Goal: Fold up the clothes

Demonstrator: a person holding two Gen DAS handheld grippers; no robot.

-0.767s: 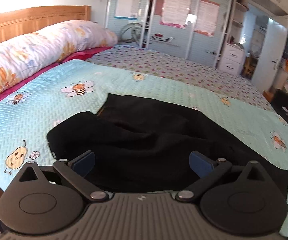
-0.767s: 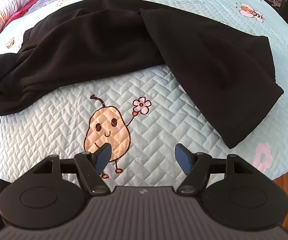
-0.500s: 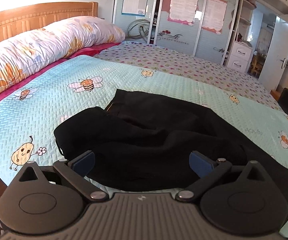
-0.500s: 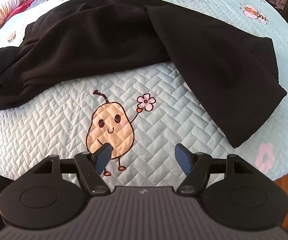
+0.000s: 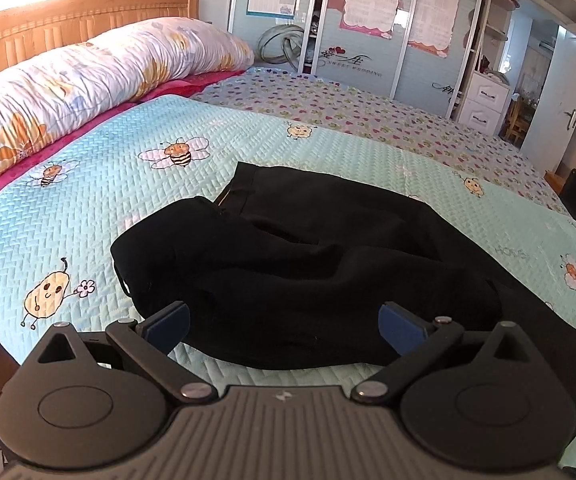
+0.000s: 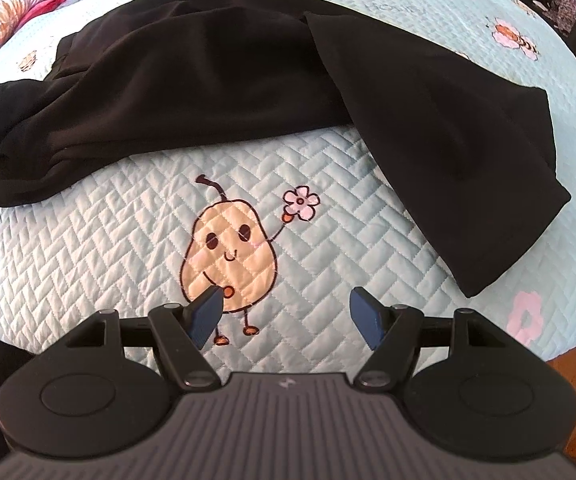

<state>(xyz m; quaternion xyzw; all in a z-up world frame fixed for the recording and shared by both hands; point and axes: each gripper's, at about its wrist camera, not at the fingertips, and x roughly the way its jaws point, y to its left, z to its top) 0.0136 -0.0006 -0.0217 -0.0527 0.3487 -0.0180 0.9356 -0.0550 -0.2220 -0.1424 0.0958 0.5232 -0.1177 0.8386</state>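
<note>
We hold our left gripper (image 5: 284, 326) over the near edge of the bed (image 5: 248, 144), its jaws spread wide with nothing pinched; the black trousers (image 5: 311, 272) lie crumpled on the light blue quilt (image 5: 88, 208) just beyond its blue pads (image 5: 166, 322). Our right gripper (image 6: 286, 316) hangs above bare quilt, jaws spread and empty, over a stitched pear figure (image 6: 230, 252). The trousers (image 6: 216, 76) stretch across the bed beyond it, one leg (image 6: 447, 152) running toward the bed's right edge. A flowered pillow (image 5: 88, 76) lies against the wooden headboard (image 5: 68, 20).
</note>
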